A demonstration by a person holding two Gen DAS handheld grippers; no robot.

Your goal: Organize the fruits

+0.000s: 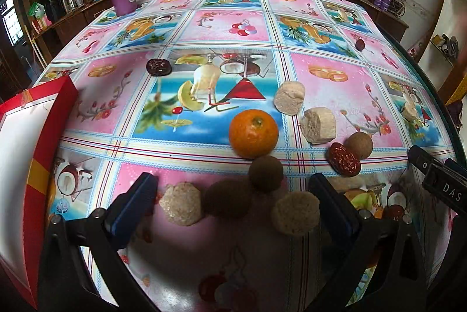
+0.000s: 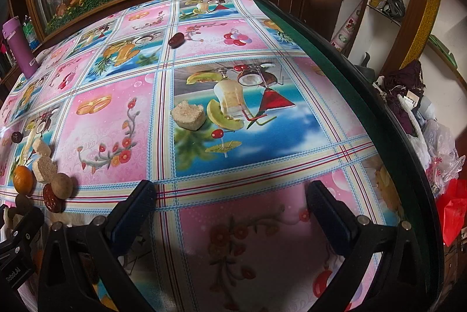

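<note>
Your left claw [image 1: 233, 189] gapes wide over the brown fruits [image 1: 227, 202] on the bench [image 1: 335, 72]; the right claw [image 2: 230, 195] gapes empty. Close on one, then carry it to the red box [image 1: 43, 136].

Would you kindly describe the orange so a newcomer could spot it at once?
Look at the fruit-patterned tablecloth, in the cluster ahead of the left gripper. The orange sits at its centre, the only bright, glossy piece among dull tan and brown lumps.
</note>
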